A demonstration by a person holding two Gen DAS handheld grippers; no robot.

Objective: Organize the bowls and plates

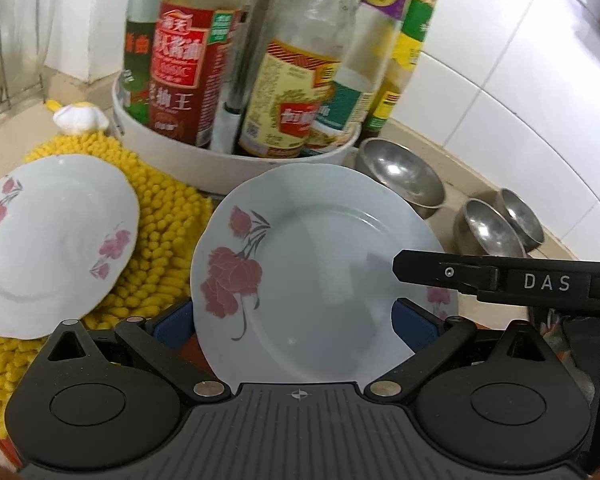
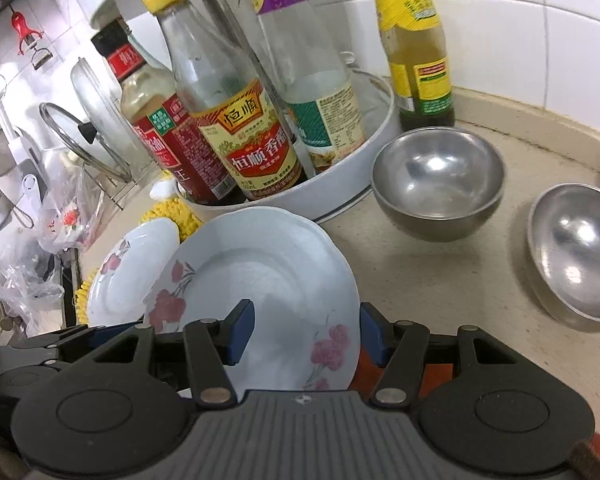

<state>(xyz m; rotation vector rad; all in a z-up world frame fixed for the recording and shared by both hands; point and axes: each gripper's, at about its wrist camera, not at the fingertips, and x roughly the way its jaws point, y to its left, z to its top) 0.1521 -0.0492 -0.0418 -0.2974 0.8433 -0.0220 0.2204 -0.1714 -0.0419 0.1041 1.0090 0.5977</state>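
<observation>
Right now both grippers meet on one flowered plate (image 1: 320, 264), which sits tilted above the tabletop (image 2: 440, 276). The left gripper (image 1: 294, 320) has its blue pads at the plate's near edge, one on each side, but the plate hides the contact, so I cannot tell whether the pads press on it or merely straddle it. The right gripper (image 2: 306, 336) stands half spread with the plate's lower right rim between its pads: the left pad lies over the plate's face and the right pad sits just beside the outer edge. Whether either pad presses is also unclear. In the left wrist view, the right gripper's black finger reaches in from the right across the plate's rim.

A second flowered plate (image 1: 56, 248) lies to the left on a yellow mat (image 1: 164, 224), its edge tucked behind the held plate in the right wrist view. Behind both plates stands a round white tray (image 1: 236, 168) crowded with sauce bottles (image 1: 180, 64). Right of the tray, a steel bowl (image 2: 438, 182) rests on the tabletop, with another steel bowl (image 2: 576, 252) further right; the left wrist view shows a third one (image 1: 520, 216) touching the second. A green-labelled bottle (image 2: 416, 48) stands alone by the tiled wall (image 2: 540, 32). Pot lids (image 2: 76, 136) lean in a wire rack far left.
</observation>
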